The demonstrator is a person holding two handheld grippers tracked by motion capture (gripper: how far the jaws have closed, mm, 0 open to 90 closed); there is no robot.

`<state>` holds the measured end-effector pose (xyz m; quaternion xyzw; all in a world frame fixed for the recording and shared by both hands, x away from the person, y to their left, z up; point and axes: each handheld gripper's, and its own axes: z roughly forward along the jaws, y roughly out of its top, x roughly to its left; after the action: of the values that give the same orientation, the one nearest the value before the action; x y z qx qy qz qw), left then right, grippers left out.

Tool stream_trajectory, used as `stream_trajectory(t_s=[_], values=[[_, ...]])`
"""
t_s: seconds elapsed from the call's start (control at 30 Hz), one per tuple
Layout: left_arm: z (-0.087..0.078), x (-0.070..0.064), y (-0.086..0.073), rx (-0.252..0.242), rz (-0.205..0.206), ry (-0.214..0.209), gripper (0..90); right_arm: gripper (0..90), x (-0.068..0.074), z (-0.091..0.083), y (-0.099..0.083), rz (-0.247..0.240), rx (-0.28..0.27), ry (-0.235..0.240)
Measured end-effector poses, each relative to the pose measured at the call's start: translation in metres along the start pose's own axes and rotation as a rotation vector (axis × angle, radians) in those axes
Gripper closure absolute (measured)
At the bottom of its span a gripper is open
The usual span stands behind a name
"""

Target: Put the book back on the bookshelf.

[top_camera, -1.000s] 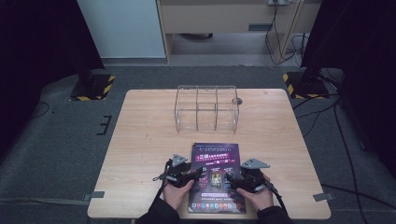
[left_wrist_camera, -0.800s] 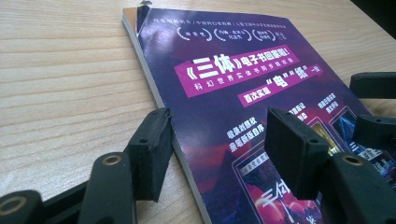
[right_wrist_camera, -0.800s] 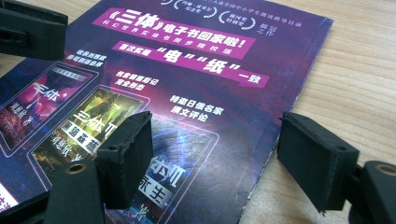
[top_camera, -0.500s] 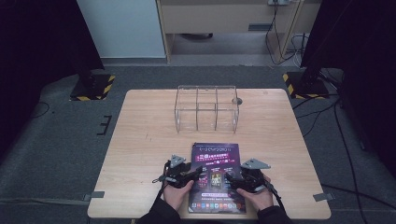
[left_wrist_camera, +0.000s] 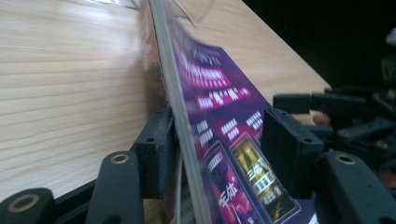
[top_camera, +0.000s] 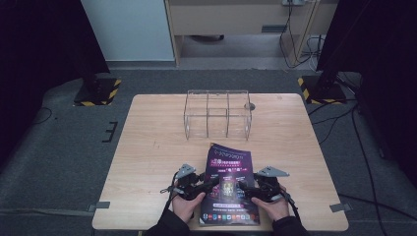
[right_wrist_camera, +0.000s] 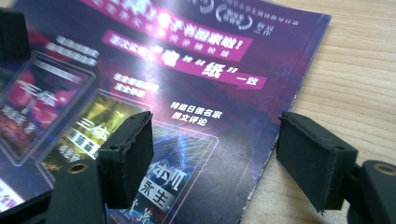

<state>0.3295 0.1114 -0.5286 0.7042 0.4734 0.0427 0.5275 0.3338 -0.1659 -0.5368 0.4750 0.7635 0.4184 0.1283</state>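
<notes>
High view: both hand-held grippers [top_camera: 210, 183] [top_camera: 244, 187] straddle the magazine [top_camera: 229, 184] edges, jaws open, nothing clamped; next, close and lift.

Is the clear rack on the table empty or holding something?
Empty: the high view shows bare table through every compartment of the clear rack.

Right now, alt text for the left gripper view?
The left gripper straddles the raised left edge of a purple magazine, jaws open and a gap on the cover side. The wooden table lies left; the right gripper is beyond.
</notes>
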Motion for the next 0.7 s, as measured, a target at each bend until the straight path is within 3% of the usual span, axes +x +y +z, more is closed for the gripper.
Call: stream_trajectory(t_s=[0.1, 0.13, 0.27, 0.4, 0.53, 0.7], values=[[0.0032, 0.0001, 0.0001, 0.023, 0.021, 0.014, 41.5, 27.3, -0.0004, -0.0001, 0.0, 0.001, 0.0, 0.003], [0.0059, 0.0028, 0.0007, 0.044, 0.02, 0.013, 39.4, 27.4, -0.001, -0.0002, 0.0, -0.003, 0.001, 0.009], [0.009, 0.0063, 0.0017, 0.051, 0.012, -0.006, 40.4, 27.5, -0.001, -0.0001, 0.0001, 0.003, -0.003, 0.009], [0.0094, 0.007, 0.004, 0.073, 0.021, 0.027, 54.4, 27.5, -0.0012, -0.0002, 0.0, 0.009, -0.003, 0.011], [0.0091, 0.0036, 0.0051, 0.083, 0.036, 0.091, 63.7, 27.5, -0.0019, -0.0003, 0.0001, 0.016, -0.005, 0.015], [0.0091, 0.002, 0.0047, 0.091, 0.029, 0.099, 70.4, 27.4, -0.0049, -0.0005, 0.0001, 0.034, -0.015, 0.013]])
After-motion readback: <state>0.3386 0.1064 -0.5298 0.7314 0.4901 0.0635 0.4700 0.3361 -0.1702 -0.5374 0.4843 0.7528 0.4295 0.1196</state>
